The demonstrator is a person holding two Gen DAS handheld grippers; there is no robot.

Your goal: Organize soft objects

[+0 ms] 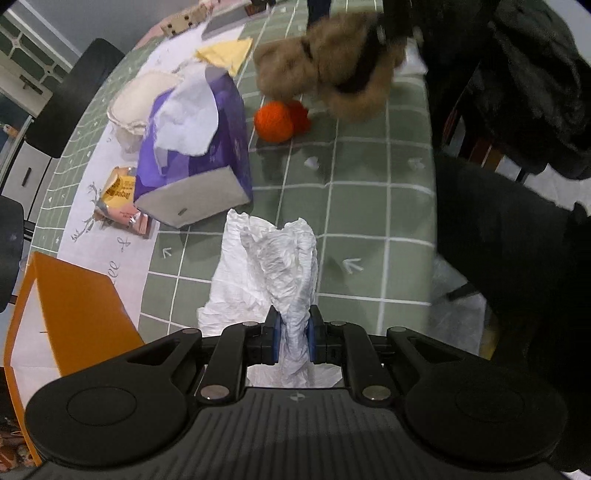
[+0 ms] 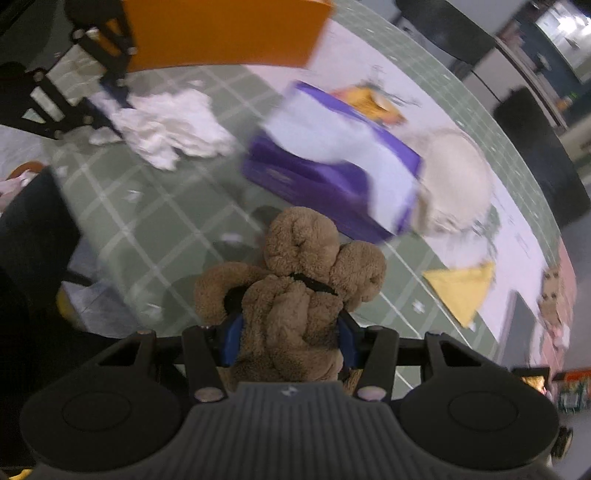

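Left tongs (image 1: pixel 292 334) clamped on a crumpled white cloth (image 1: pixel 273 266); blue pads (image 1: pixel 275 332) pinch its twisted neck, and the rest fans forward over the worktop (image 1: pixel 376 206), a green grid-patterned surface. Whether the cloth's far end touches the worktop, cannot tell.

Right tongs (image 2: pixel 288 343) clamped on a brown plush toy (image 2: pixel 295 295), gripped at its body, with a black band across it. In the left view the plush (image 1: pixel 325 62) is blurred, held above the worktop's far side.

On the worktop: orange yarn ball (image 1: pixel 274 121) below the plush, with a second red-orange soft piece (image 1: pixel 301 114) touching it. Purple tissue box (image 1: pixel 207 155) left of the ball, a white tissue (image 1: pixel 188 118) sticking out of its top. Cream fabric bundle (image 1: pixel 144 99) just behind the box. Yellow cloth (image 1: pixel 225 53) farther back. Snack packet (image 1: pixel 120 192) beside the box's near-left corner, on a white printed mat (image 1: pixel 110 266). Orange box (image 1: pixel 70 314) at the near-left edge.

Right view: left tongs (image 2: pixel 110 96) with the white cloth (image 2: pixel 170 133) sit near the orange box (image 2: pixel 221 33); tissue box (image 2: pixel 332 173) blurred.
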